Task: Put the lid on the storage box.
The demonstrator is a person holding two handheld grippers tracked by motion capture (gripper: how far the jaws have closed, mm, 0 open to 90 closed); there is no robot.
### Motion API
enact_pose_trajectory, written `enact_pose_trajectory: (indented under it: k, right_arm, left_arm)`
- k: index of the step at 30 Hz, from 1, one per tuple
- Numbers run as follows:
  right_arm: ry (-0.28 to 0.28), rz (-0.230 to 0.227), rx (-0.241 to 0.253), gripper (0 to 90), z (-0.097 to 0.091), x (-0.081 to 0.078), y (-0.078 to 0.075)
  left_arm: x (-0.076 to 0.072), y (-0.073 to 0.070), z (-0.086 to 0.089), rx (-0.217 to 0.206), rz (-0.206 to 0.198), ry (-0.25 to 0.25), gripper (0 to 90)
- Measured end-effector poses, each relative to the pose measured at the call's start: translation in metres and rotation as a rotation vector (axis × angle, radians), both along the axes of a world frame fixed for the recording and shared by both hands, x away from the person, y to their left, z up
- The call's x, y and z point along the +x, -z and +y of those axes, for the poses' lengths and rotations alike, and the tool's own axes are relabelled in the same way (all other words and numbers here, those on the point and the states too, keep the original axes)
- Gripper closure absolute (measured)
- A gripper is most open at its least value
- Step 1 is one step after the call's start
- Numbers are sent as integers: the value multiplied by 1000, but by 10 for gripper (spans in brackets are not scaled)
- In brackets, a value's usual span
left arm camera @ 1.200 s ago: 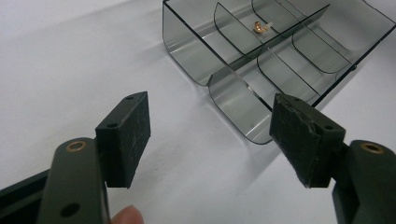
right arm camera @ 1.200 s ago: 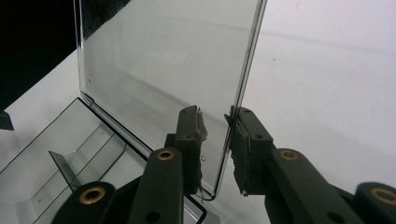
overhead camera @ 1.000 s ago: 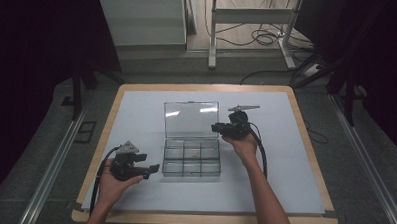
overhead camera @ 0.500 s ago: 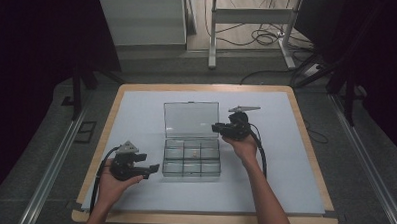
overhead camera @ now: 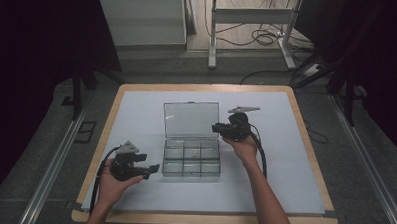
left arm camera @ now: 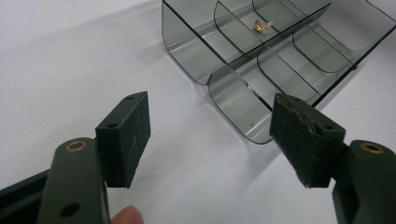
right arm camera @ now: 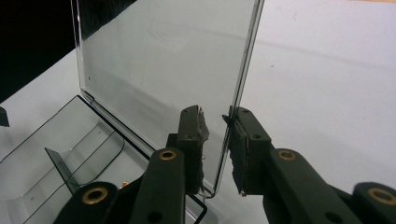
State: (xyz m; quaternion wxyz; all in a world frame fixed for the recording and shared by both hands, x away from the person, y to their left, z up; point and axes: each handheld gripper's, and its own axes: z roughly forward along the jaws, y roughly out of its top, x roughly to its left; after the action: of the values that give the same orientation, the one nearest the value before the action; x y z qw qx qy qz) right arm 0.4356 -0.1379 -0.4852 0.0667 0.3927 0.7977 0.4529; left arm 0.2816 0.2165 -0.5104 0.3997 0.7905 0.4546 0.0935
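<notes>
- The box (overhead camera: pixel 191 156) is sitting mid-table on the white mat (overhead camera: pixel 136 115), its lid (overhead camera: pixel 191 120) standing open and upright
- A small gold piece (left arm camera: pixel 259 26) is lying in one compartment
- My right claw (right arm camera: pixel 218 140) is straddling the lid's side edge, jaws narrow, pads seeming a hair off the plastic
- My left claw (left arm camera: pixel 210 135) is gaping wide and empty, hovering just beside the box's near left corner
</notes>
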Motion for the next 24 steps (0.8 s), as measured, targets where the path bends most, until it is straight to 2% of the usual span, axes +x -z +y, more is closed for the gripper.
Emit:
enact_pose_trajectory:
  k: [24]
  right_arm:
    - [-18, -36, 2, 740, -2, -6, -1]
  left_arm:
    - [0, 0, -1, 3, 1, 4, 297]
